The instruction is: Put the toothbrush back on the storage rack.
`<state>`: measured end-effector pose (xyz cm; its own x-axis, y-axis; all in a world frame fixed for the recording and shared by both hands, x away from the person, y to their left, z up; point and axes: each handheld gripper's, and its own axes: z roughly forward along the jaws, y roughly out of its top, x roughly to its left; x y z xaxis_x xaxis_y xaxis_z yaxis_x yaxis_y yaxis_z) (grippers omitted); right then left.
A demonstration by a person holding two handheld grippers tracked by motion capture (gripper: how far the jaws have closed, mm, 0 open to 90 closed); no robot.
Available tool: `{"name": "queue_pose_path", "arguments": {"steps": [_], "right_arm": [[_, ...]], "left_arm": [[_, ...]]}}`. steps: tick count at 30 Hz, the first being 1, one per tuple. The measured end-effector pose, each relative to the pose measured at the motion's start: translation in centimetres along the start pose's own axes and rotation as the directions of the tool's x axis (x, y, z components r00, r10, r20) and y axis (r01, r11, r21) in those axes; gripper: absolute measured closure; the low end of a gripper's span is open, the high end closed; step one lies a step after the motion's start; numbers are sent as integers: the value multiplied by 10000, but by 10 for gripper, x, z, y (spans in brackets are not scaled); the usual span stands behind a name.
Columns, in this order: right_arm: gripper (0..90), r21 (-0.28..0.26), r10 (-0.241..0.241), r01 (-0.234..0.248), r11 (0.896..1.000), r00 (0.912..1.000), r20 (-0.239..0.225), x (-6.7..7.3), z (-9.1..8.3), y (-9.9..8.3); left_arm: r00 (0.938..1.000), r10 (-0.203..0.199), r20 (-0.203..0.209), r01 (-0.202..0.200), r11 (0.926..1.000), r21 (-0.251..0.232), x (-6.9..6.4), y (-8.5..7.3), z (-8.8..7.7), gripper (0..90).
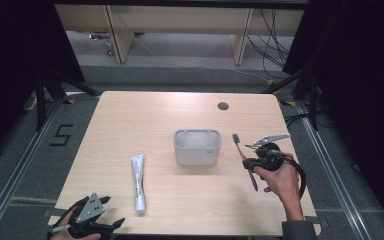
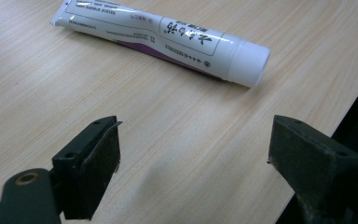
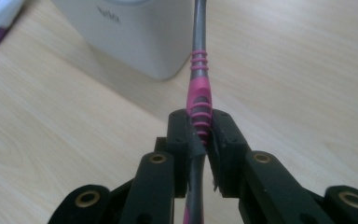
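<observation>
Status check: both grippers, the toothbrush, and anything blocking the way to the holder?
Right gripper shut on toothbrush, beside white holder. Left gripper open, empty, near toothpaste tube. Nothing in the way.

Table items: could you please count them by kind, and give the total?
Toothbrush, pink and grey, clamped in the right gripper: 1
Toothpaste tube, white: 1
Holder box, grey-white: 1
Total: 3
</observation>
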<state>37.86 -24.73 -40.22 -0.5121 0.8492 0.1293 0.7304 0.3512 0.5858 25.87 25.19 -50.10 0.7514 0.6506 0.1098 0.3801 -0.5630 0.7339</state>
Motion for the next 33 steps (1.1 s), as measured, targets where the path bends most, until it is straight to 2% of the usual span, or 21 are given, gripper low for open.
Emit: {"name": "queue_pose_path", "arguments": {"steps": [1, 3, 4, 5, 6, 7, 9, 11, 12, 13, 14, 16, 21, 22, 23, 25, 26, 27, 28, 30, 33], "right_arm": [[791, -162, -58, 59, 9999, 10000, 21, -1, -2, 1], [791, -726, 0, -2, 9974, 10000, -29, -3, -6, 3], [791, -1203, -480, 477, 9916, 9988, 1, -8, -6, 4], [791, -1328, 20, -24, 9911, 10000, -35, -6, -6, 4], [791, -1076, 61, -74, 9942, 9999, -119, -6, -8, 4], [791, -1338, -316, 310, 9905, 9995, -21, -8, -8, 5], [791, -1396, -411, 405, 9894, 9992, -13, -9, -8, 6], [791, -1655, -225, 224, 9860, 9997, 11, -7, -9, 7], [791, -1757, -224, 197, 9842, 9997, -133, -7, -9, 7], [791, -2012, -250, 231, 9793, 9997, -68, -6, -9, 8], [791, -2226, -593, 563, 9733, 9982, -69, -9, -8, 10], [791, -2601, -463, 429, 9646, 9989, -71, -7, -8, 11], [791, -3083, -333, 300, 9508, 9994, -57, -4, -12, 19], [791, -3228, -483, 469, 9453, 9988, 37, -3, -13, 21], [791, -3482, -438, 403, 9365, 9990, -21, -1, -14, 23], [792, -3579, -386, 229, 9335, 9986, -367, 0, -14, 26], [791, -3760, -724, 600, 9247, 9972, -190, -1, -14, 28], [791, -3779, -583, 512, 9244, 9983, -75, 1, -15, 29], [791, -3979, -576, 451, 9163, 9981, -196, 3, -14, 31], [791, -4190, -624, 494, 9067, 9979, -173, 5, -14, 34], [791, -4336, -615, 445, 9000, 9978, -253, 10, -13, 40]], "left_arm": [[9999, -151, -46, 150, 9997, -178, 0, 0, 1, 159], [9999, -57, -86, 55, 9997, -239, 1, 0, 1, 159], [9999, -85, -53, 84, 9997, -240, 0, 0, 1, 159], [10000, -22, -57, 22, 10000, -34, 0, 0, 0, 160], [10000, -98, -19, 98, 9997, -211, 0, 0, 1, 159], [10000, -87, -14, 87, 9997, -211, 0, 0, 1, 159], [10000, -60, 41, 61, 9998, -197, -1, 0, 1, 159], [10000, 46, 51, -46, 10000, 26, 0, 0, 0, 159], [9999, -125, 78, 127, 9998, -150, -1, 0, 2, 159], [9999, -114, 47, 115, 9997, -207, 0, 0, 2, 159], [9999, -113, 35, 114, 9997, -230, 0, 0, 1, 159], [10000, 13, 31, -13, 10000, -23, 0, 0, 1, 159], [9999, -113, 45, 114, 9997, -220, -1, 0, 1, 159], [10000, 39, 38, -39, 10000, -18, 0, 0, 0, 159], [9999, -125, 52, 126, 9997, -200, -1, 0, 1, 159], [10000, -58, -7, 58, 9997, -231, 0, 1, 1, 159], [9997, -226, -32, 225, 9994, -247, -1, 0, 1, 159], [10000, 68, -20, -68, 10000, -5, 0, 0, -1, 159], [9999, -162, 13, 162, 9998, -97, -1, 0, 0, 159], [9999, -111, -13, 111, 9996, -256, 0, 0, 1, 159], [10000, -20, -1, 20, 10000, -93, 0, 0, 0, 159]]}}
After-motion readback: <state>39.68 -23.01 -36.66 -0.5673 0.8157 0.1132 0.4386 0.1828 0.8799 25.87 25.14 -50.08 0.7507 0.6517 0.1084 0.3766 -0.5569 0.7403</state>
